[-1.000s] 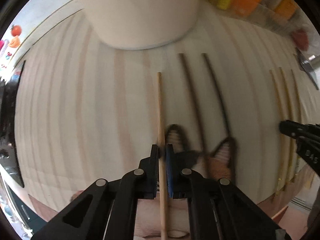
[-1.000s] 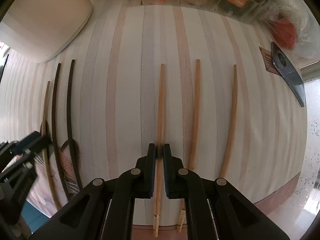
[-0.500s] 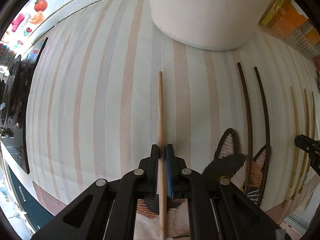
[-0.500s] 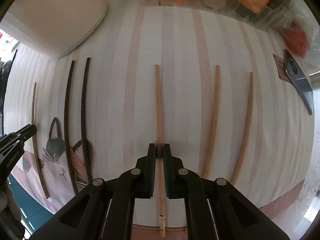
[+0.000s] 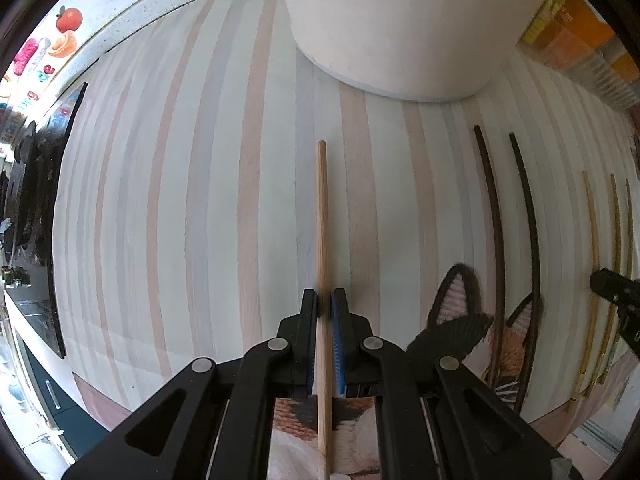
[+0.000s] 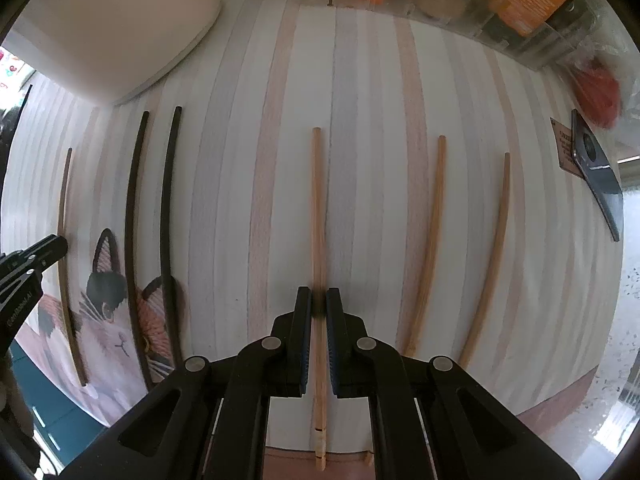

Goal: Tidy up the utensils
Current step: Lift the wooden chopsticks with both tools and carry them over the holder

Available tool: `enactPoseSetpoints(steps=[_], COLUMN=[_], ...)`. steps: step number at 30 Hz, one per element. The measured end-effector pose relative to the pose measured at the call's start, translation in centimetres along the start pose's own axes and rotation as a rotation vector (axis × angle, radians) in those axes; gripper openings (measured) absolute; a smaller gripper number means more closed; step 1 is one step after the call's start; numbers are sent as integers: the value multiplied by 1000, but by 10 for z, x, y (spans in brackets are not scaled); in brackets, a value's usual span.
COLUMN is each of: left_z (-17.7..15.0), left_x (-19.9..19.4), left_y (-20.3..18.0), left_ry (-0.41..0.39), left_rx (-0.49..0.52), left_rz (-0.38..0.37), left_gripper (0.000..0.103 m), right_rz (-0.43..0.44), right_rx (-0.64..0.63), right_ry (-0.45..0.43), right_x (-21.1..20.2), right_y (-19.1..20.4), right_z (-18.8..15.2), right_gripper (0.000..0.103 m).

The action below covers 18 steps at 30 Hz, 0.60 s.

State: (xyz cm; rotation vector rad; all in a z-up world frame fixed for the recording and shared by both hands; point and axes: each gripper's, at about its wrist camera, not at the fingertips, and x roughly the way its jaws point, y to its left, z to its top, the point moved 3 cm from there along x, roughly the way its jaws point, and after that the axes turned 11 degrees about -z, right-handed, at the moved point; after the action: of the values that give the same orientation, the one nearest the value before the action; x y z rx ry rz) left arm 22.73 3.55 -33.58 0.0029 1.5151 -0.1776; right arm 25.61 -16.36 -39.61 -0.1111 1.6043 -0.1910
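Both jaws pinching: left gripper (image 5: 324, 307) on wooden chopstick (image 5: 321, 216) (lower end hidden), right gripper (image 6: 319, 305) on light chopstick (image 6: 318, 208)

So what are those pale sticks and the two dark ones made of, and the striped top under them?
The pale chopsticks look like bare wood or bamboo: tan, matte, faint lengthwise grain. The two dark chopsticks are near-black with a slight sheen, perhaps lacquered wood or plastic; I cannot tell which. The striped table top looks like smooth laminated wood strips, or a print of them.
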Motion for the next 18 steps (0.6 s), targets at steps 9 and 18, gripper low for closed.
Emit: enactPoseSetpoints(steps=[9, 18], left_z=[1, -2], left_x=[-17, -98], left_y=[2, 1], left_ry=[-51, -221], left_rx=[-25, -3], left_rz=[-45, -108], left_gripper=[4, 4], right_rz=[55, 162], right_rx=[35, 71], right_ry=[-2, -146], right_x=[2, -53], right_y=[-1, -10], right_z=[0, -1], right_gripper=[7, 7])
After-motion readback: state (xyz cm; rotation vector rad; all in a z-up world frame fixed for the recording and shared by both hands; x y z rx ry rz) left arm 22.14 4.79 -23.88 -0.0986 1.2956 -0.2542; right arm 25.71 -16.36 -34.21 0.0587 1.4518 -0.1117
